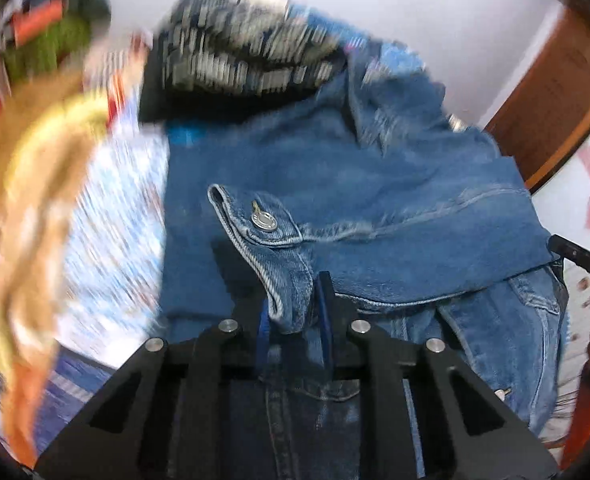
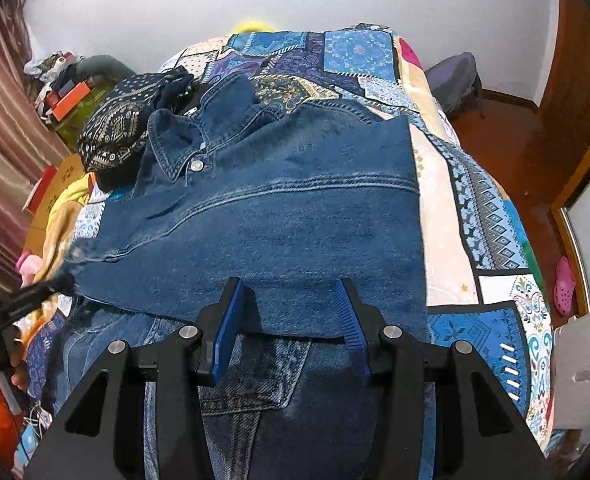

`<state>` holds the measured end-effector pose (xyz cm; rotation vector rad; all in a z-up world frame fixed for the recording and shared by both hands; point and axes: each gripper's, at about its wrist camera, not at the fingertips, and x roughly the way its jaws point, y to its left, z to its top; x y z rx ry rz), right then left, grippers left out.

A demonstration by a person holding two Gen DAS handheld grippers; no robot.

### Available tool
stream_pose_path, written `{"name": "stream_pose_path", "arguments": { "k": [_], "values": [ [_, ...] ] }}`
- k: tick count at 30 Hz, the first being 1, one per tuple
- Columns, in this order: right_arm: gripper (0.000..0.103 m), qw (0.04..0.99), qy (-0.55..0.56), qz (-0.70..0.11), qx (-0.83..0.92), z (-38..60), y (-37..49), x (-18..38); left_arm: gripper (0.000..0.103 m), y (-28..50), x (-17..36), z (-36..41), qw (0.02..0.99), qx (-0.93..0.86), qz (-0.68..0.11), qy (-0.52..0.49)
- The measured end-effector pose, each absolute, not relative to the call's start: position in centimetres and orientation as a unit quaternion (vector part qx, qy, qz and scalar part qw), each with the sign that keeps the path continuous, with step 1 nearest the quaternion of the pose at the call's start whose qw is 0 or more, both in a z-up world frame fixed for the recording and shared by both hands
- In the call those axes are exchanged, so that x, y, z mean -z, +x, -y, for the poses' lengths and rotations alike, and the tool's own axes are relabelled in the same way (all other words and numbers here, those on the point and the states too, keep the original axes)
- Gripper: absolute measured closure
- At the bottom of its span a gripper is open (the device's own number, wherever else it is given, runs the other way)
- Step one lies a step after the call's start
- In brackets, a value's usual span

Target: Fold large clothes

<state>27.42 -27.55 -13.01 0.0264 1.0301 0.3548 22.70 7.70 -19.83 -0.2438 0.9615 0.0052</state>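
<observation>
A bed covered with a blue patchwork-print quilt (image 2: 475, 208) fills the right wrist view, sharp and whole there; the left wrist view shows only a blurred strip of that quilt (image 1: 115, 220) at its left side. On the quilt lies the large blue denim jacket (image 2: 279, 216), spread flat with its collar toward the far end and a metal button below the collar. In the left wrist view the denim jacket (image 1: 375, 168) appears from its other side, with much of the surroundings smeared by motion.

Beyond the collar sits a dark navy garment with a pale geometric print (image 2: 119, 132), touching the jacket's far left corner; the same garment (image 1: 247, 60) is only a streaky blur in the left wrist view.

The left gripper (image 1: 295, 312) holds a buttoned denim cuff (image 1: 263, 228) pinched between its blue-padded fingers, narrow and closed on the cloth. Only this view shows that grip; from the right wrist view the left gripper (image 2: 55, 284) is a small dark shape at the jacket's left edge.

The right gripper (image 2: 291, 312) hangs over the jacket's near hem with its fingers wide apart, holding nothing. A pink clog (image 2: 565, 286) lies on the wooden floor to the right of the bed, seen in the right wrist view alone.
</observation>
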Motion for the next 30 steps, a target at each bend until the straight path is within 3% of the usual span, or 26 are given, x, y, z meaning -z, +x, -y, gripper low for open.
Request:
{"name": "stream_pose_path", "arguments": {
  "k": [6,11,14,21,27,30],
  "values": [
    [0.060,0.871,0.009,-0.466,-0.152,28.6,27.8,10.7,0.085,22.9,12.5,-10.9,0.917,0.000,-0.369,-0.148],
    [0.057,0.882,0.021,-0.447,-0.148,29.6,27.4,9.4,0.087,24.3,10.4,-13.8,0.927,-0.023,-0.333,-0.170],
    [0.041,0.881,0.018,-0.454,-0.135,29.7,27.5,10.5,0.087,25.0,12.5,-14.7,0.916,-0.024,-0.361,-0.172],
    [0.041,0.852,0.009,-0.509,-0.127,29.2,28.4,14.2,0.084,25.1,21.3,-15.2,0.870,-0.032,-0.461,-0.174],
    [0.040,0.850,0.023,-0.510,-0.131,29.6,28.3,14.3,0.064,24.5,24.7,-14.8,0.861,-0.047,-0.486,-0.139],
    [0.036,0.848,0.038,-0.513,-0.130,30.0,28.4,14.6,0.062,24.3,25.7,-13.9,0.861,-0.103,-0.495,-0.060]
  ]
}}
